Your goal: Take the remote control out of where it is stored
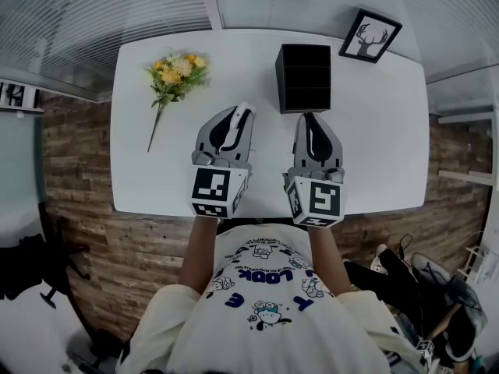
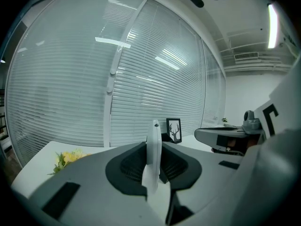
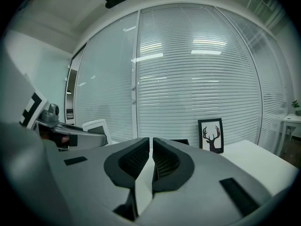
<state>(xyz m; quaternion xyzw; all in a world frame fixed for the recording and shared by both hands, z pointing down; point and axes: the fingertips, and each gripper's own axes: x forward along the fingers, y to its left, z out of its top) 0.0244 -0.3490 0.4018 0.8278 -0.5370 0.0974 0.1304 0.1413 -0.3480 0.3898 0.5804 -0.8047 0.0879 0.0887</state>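
My left gripper (image 1: pixel 238 115) is shut on a slim white remote control (image 1: pixel 232 128), held above the white table (image 1: pixel 374 146). Edge-on in the left gripper view, the remote (image 2: pixel 152 160) stands upright between the dark pads. The black storage box (image 1: pixel 304 76) sits just beyond both grippers, its top open and dark inside. Beside the left one, my right gripper (image 1: pixel 309 118) is shut with nothing between its pads (image 3: pixel 162 160). In the right gripper view the remote (image 3: pixel 96 126) shows at the left.
A bunch of yellow flowers (image 1: pixel 173 75) lies at the table's far left. A framed deer picture (image 1: pixel 369 36) stands at the far right corner, against the window blinds. Shoes and a bag lie on the floor at the lower right.
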